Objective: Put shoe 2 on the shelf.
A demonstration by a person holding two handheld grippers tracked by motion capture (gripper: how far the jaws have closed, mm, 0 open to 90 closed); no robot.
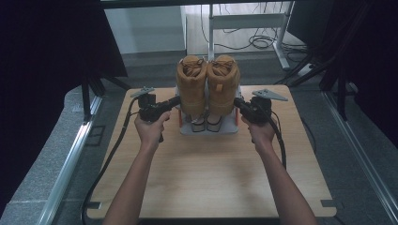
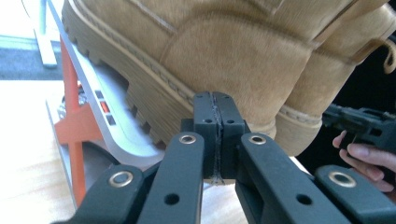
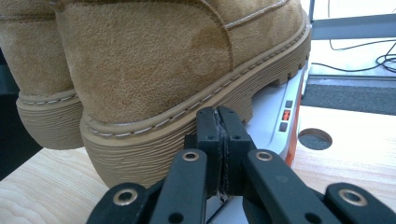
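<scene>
I am looking down on a wooden table [image 1: 206, 173] where two tan suede boots [image 1: 207, 84] are sitting side by side on a grey tilted stand [image 1: 209, 127] with orange supports, near the table's far edge. I am holding the left claw [image 1: 176, 100] just beside the left boot [image 2: 224, 56], its jaws pressed together on nothing, the tip sitting close against the ribbed sole at the heel. I am holding the right claw [image 1: 236, 101] just beside the right boot [image 3: 163, 70], jaws likewise pressed together and empty, pointing at the sole's edge. In the left gripper view, the other hand [image 2: 369, 158] is showing past the heels.
</scene>
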